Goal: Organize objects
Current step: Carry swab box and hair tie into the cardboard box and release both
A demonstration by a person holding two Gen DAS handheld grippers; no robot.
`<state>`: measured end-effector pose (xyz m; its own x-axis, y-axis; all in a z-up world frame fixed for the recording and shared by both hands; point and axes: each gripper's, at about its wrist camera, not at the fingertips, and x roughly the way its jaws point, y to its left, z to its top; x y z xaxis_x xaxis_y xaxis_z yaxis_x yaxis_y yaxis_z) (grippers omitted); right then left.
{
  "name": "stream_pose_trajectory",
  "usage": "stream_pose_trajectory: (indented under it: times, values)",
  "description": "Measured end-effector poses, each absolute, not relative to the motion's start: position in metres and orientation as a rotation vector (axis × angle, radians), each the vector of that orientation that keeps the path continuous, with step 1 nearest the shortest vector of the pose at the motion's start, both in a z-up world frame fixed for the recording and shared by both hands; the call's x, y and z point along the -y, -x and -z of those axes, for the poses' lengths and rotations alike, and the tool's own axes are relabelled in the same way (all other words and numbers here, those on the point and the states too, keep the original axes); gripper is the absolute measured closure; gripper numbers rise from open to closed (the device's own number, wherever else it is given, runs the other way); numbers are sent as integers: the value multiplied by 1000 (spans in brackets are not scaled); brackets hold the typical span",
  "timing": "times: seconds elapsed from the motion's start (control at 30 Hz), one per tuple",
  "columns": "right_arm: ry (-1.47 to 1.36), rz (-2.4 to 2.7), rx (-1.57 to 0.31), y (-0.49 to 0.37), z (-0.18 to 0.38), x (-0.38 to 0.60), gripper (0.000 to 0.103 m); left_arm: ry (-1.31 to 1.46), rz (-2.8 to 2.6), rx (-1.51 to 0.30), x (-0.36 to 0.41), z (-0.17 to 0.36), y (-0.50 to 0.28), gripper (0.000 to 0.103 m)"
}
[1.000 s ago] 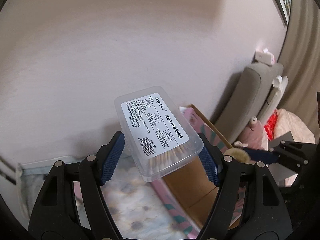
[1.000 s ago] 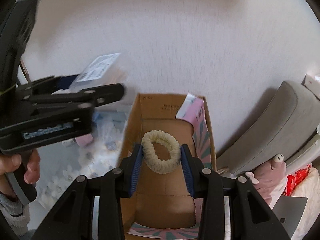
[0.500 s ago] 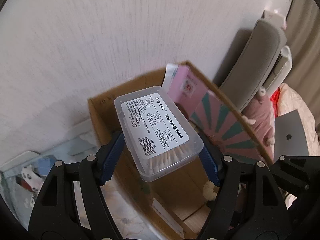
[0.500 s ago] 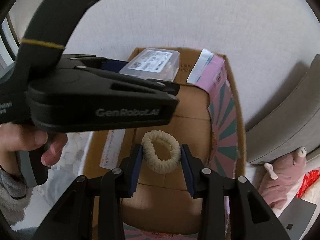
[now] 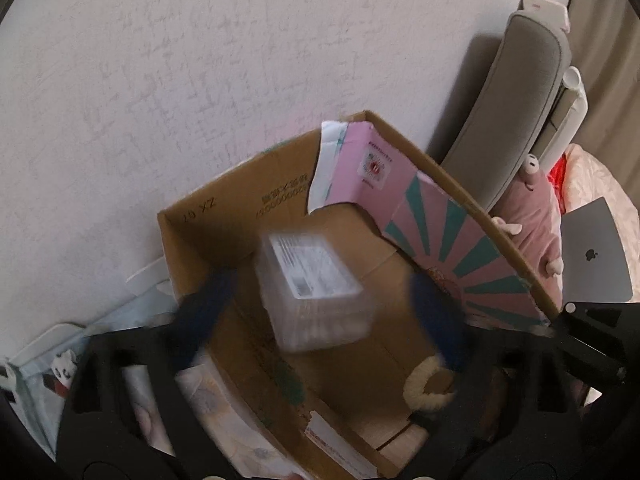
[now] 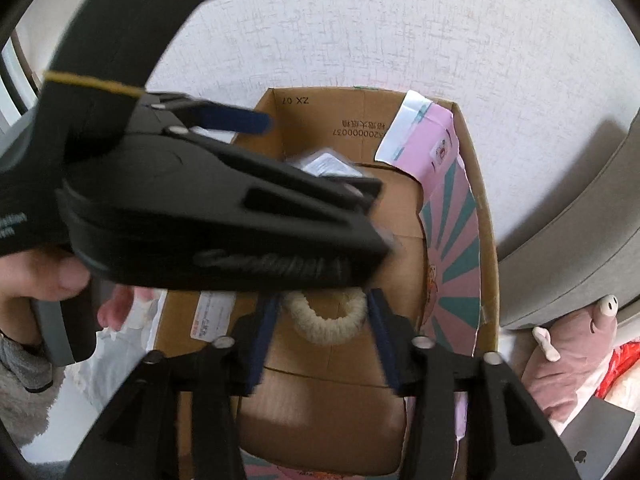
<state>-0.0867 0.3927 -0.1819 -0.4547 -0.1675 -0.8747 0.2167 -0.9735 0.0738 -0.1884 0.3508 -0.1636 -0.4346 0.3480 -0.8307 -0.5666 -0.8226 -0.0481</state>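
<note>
Left wrist view: the left gripper hangs over the open cardboard box, its jaws opening, blue pads well apart and clear of the clear plastic box of cotton swabs, which lies blurred between them inside the cardboard box, seemingly dropping free toward the cardboard floor. Right wrist view: the right gripper, nearer the front wall of the cardboard box, also has its jaws opening, and the cream hair tie sits loose between the pads, which do not visibly press it. Risks, as judged: the swab box may land on edge or pop its lid; the hair tie may snag on a pad and lift out on withdrawal; the two grippers, crowded above the cardboard box, may collide. Beyond the box's far wall stands the white wall.
</note>
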Motion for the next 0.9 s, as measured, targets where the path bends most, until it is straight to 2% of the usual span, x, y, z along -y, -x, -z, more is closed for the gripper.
stream_pose_trajectory:
  times: [0.03, 0.1, 0.57, 0.9]
  values:
    - [-1488, 2509, -58, 85, 180, -395, 15, 1219, -2254, -311, -350, 162, 188, 0]
    - [-1482, 2519, -49, 84, 178, -397, 10, 1218, -2250, -299, -351, 159, 190, 0]
    - [-1457, 2581, -82, 67, 161, -392, 11, 1177, -2242, -321, -348, 126, 179, 0]
    - [-1436, 2662, -113, 51, 117, -382, 10, 1076, -2273, -295, -318, 63, 149, 0]
